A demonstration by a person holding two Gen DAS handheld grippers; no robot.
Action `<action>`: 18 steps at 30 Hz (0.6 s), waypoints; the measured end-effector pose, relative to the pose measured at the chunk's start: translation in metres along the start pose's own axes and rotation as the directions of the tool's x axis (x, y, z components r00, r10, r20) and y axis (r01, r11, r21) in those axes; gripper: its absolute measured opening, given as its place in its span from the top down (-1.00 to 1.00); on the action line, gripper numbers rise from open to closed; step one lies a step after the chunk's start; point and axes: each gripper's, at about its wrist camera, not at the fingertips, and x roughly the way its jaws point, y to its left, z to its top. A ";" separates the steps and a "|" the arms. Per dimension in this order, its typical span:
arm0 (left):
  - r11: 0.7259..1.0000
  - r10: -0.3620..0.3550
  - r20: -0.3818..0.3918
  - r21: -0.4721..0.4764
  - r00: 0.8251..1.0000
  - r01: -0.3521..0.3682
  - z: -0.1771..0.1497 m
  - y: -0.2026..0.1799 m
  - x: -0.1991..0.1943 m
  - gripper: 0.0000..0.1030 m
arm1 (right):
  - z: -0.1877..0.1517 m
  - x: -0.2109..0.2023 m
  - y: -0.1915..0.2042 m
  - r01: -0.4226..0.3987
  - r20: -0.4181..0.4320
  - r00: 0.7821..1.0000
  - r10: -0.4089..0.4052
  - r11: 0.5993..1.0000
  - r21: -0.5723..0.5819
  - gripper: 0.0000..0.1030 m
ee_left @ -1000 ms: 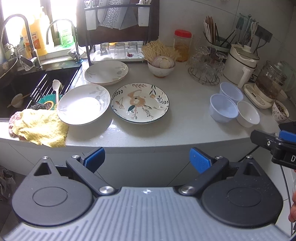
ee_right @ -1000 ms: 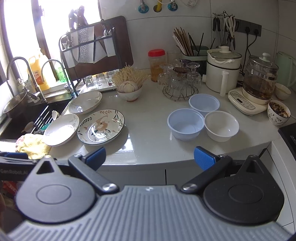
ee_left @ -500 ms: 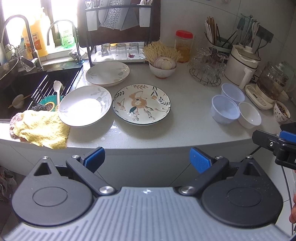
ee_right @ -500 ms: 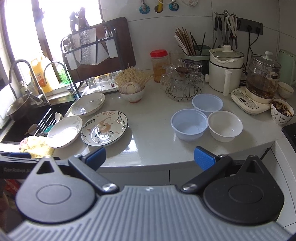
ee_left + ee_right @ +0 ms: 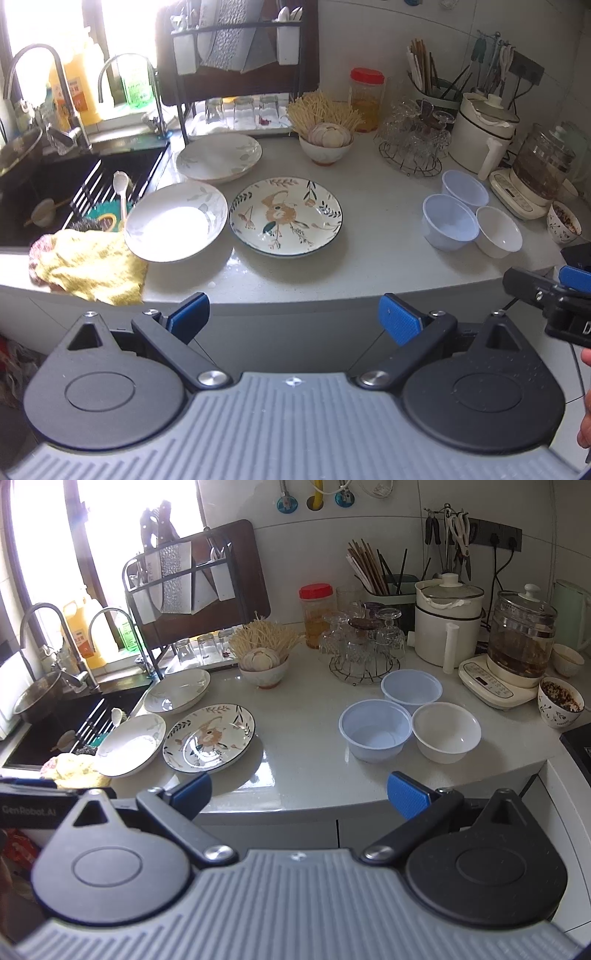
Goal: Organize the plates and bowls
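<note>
Three plates [image 5: 285,217] lay on the counter [image 5: 376,236] ahead of your left gripper [image 5: 293,317]; three bowls [image 5: 375,729] sat ahead of your right gripper [image 5: 299,794]. You held both wide open, empty.

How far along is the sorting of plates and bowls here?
Nothing looks done: three plates, including the patterned plate, lie singly on the counter, and three plastic bowls sit side by side, unstacked. Nothing is in hand: left gripper and right gripper are open short of the counter. All stacking remains.
</note>
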 end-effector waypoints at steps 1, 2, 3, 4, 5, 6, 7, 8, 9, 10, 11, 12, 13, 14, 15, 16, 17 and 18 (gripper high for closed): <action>1.000 -0.002 0.006 0.003 1.000 0.002 0.001 -0.001 -0.002 -0.94 | -0.001 0.000 0.000 -0.006 -0.002 1.000 0.006 1.000 -0.003 -1.00; 1.000 -0.005 0.010 0.002 1.000 0.005 0.002 -0.001 -0.003 -0.94 | -0.001 -0.001 0.001 -0.015 -0.001 1.000 0.015 1.000 -0.005 -1.00; 1.000 -0.008 0.012 -0.001 1.000 0.008 0.002 -0.001 -0.004 -0.94 | -0.001 -0.002 0.001 -0.020 0.002 1.000 0.020 1.000 -0.006 -1.00; 1.000 -0.009 0.012 -0.003 1.000 0.009 0.003 -0.002 -0.004 -0.94 | 0.000 -0.002 0.001 -0.022 0.007 1.000 0.022 1.000 -0.008 -1.00; 1.000 -0.007 0.012 -0.006 1.000 0.007 0.004 -0.002 -0.004 -0.94 | 0.001 -0.002 0.001 -0.021 0.012 1.000 0.021 1.000 -0.010 -1.00; 1.000 -0.003 0.012 -0.009 1.000 0.004 0.005 -0.002 -0.005 -0.94 | 0.003 -0.003 0.000 -0.019 0.016 1.000 0.019 1.000 -0.011 -1.00; 1.000 0.002 0.013 -0.013 1.000 -0.002 0.006 -0.002 -0.004 -0.94 | 0.005 -0.003 0.000 -0.019 0.020 1.000 0.019 1.000 -0.009 -1.00; 1.000 0.004 0.012 -0.015 1.000 -0.004 0.006 -0.002 -0.004 -0.94 | 0.007 -0.003 -0.001 -0.023 0.025 0.999 0.023 1.000 -0.006 -1.00; 1.000 0.002 0.007 -0.013 1.000 -0.002 0.007 -0.003 -0.004 -0.94 | 0.008 -0.003 -0.002 -0.028 0.026 0.999 0.028 1.000 -0.006 -1.00; 1.000 -0.001 0.006 -0.013 1.000 0.001 0.008 -0.004 -0.004 -0.94 | 0.010 -0.002 -0.002 -0.031 0.025 0.999 0.031 0.999 -0.008 -1.00; 1.000 -0.005 0.006 -0.013 1.000 0.005 0.009 -0.005 -0.003 -0.94 | 0.011 -0.001 -0.003 -0.032 0.023 0.999 0.032 0.999 -0.009 -1.00; 1.000 -0.006 0.004 -0.012 1.000 0.006 0.010 -0.006 -0.002 -0.94 | 0.012 0.000 -0.004 -0.031 0.020 0.999 0.031 0.999 -0.010 -1.00; 1.000 -0.009 0.001 -0.010 1.000 0.009 0.010 -0.006 -0.001 -0.94 | 0.013 0.001 -0.004 -0.030 0.016 0.999 0.030 1.000 -0.009 -1.00; 1.000 -0.012 -0.002 -0.006 1.000 0.012 0.012 -0.007 0.000 -0.94 | 0.015 0.003 -0.005 -0.030 0.011 0.999 0.030 1.000 -0.006 -1.00; 1.000 -0.013 -0.007 -0.002 1.000 0.013 0.014 -0.008 0.001 -0.94 | 0.017 0.005 -0.005 -0.034 0.005 0.999 0.034 0.999 -0.002 -1.00; 1.000 -0.011 -0.012 0.000 1.000 0.011 0.016 -0.008 0.002 -0.94 | 0.019 0.007 -0.005 -0.043 0.002 0.999 0.043 0.999 0.003 -1.00; 1.000 -0.008 -0.017 0.003 1.000 0.008 0.018 -0.008 0.003 -0.94 | 0.020 0.009 -0.005 -0.054 -0.002 0.999 0.054 0.999 0.007 -1.00; 1.000 -0.007 -0.018 0.004 1.000 0.007 0.020 -0.008 0.003 -0.94 | 0.022 0.010 -0.003 -0.065 -0.009 0.998 0.065 0.998 0.012 -1.00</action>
